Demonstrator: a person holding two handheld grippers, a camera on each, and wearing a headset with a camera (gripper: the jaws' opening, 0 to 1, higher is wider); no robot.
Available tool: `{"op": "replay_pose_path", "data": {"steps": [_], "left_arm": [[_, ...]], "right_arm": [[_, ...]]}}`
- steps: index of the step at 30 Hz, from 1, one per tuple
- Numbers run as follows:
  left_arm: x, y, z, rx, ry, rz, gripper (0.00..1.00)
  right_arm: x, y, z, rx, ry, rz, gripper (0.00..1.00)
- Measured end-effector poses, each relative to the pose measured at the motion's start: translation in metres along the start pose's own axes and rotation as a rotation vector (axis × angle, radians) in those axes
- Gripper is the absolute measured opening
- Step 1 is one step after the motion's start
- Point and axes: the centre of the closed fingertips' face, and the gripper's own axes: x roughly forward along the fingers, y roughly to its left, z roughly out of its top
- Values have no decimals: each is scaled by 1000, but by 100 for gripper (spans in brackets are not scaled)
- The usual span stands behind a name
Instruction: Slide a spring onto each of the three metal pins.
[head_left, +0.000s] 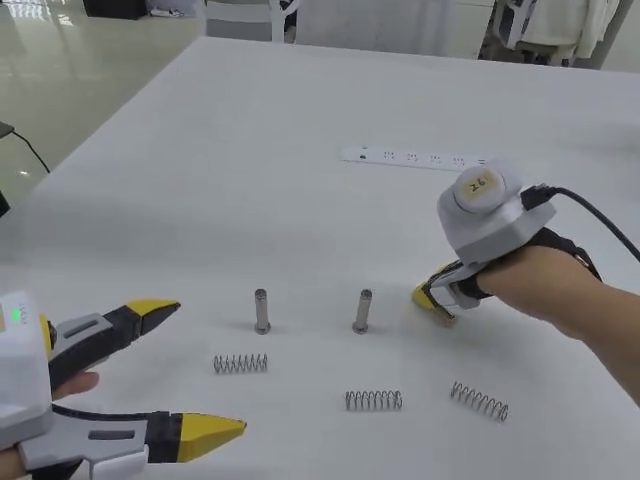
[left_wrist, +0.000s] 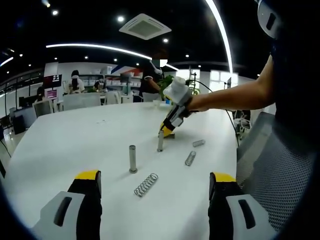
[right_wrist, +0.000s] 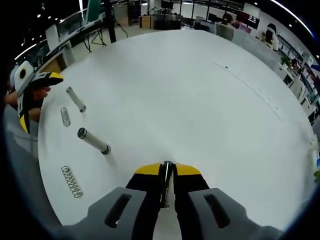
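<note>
Right gripper view: right gripper (right_wrist: 167, 169) pinches a metal pin (right_wrist: 165, 189).

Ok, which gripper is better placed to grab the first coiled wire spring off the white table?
Left. The left gripper is open, and the leftmost coiled wire spring lies just ahead of it. The right gripper is shut on a slim metal pin.

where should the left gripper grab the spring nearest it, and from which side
Probably across the middle coils of the spring, coming down from above with the left gripper, one open jaw on each flank. It lies flat on the table, so top and flanks are exposed, and both ends stay free for the upright pin behind it.
</note>
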Motion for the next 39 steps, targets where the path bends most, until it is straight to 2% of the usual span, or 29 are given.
{"op": "replay_pose_path", "data": {"steps": [6, 22, 39], "left_arm": [[0, 0, 2, 3, -2, -1, 85], [2, -5, 6, 13, -8, -14, 85], [3, -6, 11, 29, -14, -22, 85]], "right_arm": [[-4, 5, -1, 12, -3, -1, 6], [-41, 10, 4, 22, -77, -21, 6], [-59, 16, -4, 26, -119, -29, 6]]}}
